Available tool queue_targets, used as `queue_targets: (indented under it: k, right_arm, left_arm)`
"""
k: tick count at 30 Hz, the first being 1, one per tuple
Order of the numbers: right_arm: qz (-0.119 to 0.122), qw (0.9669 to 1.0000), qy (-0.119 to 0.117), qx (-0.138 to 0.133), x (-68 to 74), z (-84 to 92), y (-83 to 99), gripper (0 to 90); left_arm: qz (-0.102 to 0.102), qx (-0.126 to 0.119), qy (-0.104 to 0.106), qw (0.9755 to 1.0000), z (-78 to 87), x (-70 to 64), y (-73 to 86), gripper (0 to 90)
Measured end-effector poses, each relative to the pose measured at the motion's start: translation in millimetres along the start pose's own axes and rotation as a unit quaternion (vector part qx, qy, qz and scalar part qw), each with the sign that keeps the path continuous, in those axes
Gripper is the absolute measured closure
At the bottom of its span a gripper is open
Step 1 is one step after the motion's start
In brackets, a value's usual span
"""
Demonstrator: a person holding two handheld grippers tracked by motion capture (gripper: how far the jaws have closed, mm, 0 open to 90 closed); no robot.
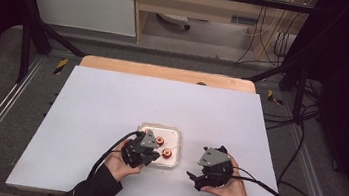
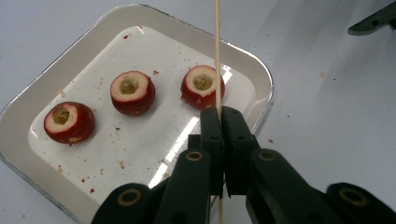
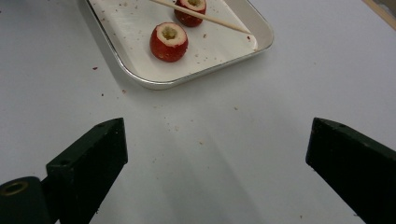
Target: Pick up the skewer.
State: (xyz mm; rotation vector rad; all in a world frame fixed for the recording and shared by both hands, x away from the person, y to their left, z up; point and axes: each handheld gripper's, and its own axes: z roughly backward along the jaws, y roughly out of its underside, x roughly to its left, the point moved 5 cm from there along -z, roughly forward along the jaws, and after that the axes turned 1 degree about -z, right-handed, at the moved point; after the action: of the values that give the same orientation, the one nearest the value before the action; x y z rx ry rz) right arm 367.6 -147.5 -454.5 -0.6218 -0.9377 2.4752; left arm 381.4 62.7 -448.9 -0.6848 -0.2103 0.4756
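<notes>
White tabletop, surface flat. One shallow metal tray rests directly on it near the front edge. Red crumbs scattered beside the tray.

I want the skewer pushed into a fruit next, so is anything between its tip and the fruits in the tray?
Nothing visible. The left gripper holds the skewer over the tray, its shaft crossing above the nearest fruit.

High view overhead, facing forward-down; both gripper views close, low, sharing tray
</notes>
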Motion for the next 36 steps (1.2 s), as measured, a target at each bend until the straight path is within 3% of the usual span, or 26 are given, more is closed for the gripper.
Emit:
queue_targets:
  k: [13, 19, 21, 22, 24, 27, 32, 33, 35, 36]
  right_arm:
    - [0.08, 0.9964, 0.023, 0.011, 4.5, -0.5, -10.4, 14.2]
    - [0.142, 0.9892, 0.033, 0.011, 8.6, -2.8, -14.2, 23.8]
    - [0.148, 0.9884, 0.033, 0.01, 9.7, -3.6, -14.8, 24.9]
    - [0.171, 0.9847, 0.032, 0.009, 10.7, -4.7, -16.0, 28.9]
    - [0.194, 0.9804, 0.031, 0.008, 11.5, -5.7, -17.3, 32.2]
    - [0.22, 0.975, 0.031, 0.012, 13.6, -7.6, -17.8, 37.8]
    - [0.276, 0.9603, 0.027, 0.027, 13.8, -11.1, -13.9, 47.7]
    - [0.282, 0.9587, 0.026, 0.029, 14.6, -11.5, -12.9, 50.0]
    - [0.305, 0.9512, 0.028, 0.035, 13.8, -12.7, -12.0, 53.4]
    - [0.308, 0.9502, 0.027, 0.037, 14.8, -13.4, -11.0, 55.1]
  left_arm:
    - [-0.023, 0.03, 0.011, 0.9992, -10.4, -9.2, -19.1, 88.0]
    - [-0.034, 0.042, 0.016, 0.9984, -16.2, -14.4, -25.4, 88.0]
    - [-0.036, 0.043, 0.018, 0.9983, -17.9, -16.9, -27.7, 88.0]
    - [-0.039, 0.045, 0.021, 0.998, -19.2, -20.1, -29.9, 88.0]
    - [-0.042, 0.046, 0.024, 0.9978, -20.8, -22.9, -32.0, 88.0]
    - [-0.047, 0.05, 0.027, 0.9973, -23.5, -25.7, -34.8, 88.0]
    - [-0.051, 0.056, 0.035, 0.9966, -27.5, -30.4, -38.7, 88.0]
    - [-0.052, 0.057, 0.035, 0.9964, -28.4, -31.4, -39.4, 88.0]
    - [-0.058, 0.063, 0.038, 0.9956, -29.4, -33.2, -40.4, 88.0]
    - [-0.057, 0.061, 0.039, 0.9957, -30.4, -34.7, -41.1, 88.0]
